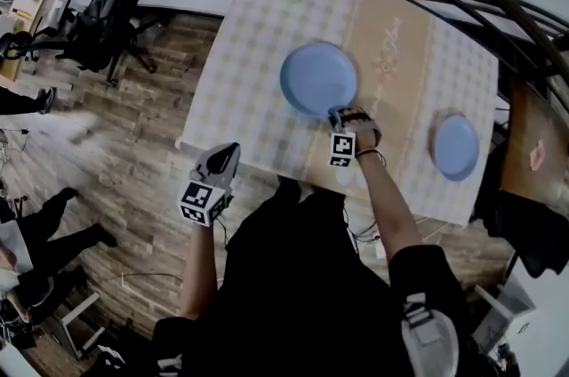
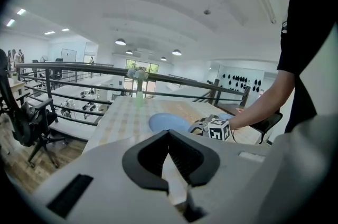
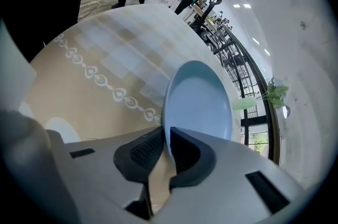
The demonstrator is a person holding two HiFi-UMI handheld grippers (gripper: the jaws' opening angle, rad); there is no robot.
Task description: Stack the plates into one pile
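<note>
Head view, right gripper (image 1: 338,112) down, seemingly clamping plate (image 1: 316,77)

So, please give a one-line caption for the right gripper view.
Right gripper with its jaws on the near rim of the blue plate, on a checked table.

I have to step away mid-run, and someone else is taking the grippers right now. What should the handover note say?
Left gripper: jaws together, empty, held by the left part of the table's near edge.
Right gripper: jaws clamped on the near rim of the large blue plate, mid-table.
Small blue plate: lies flat near the table's right edge, well apart from the large one.
Done: large plate gripped; nothing stacked.
Left: bring both plates into one pile.
</note>
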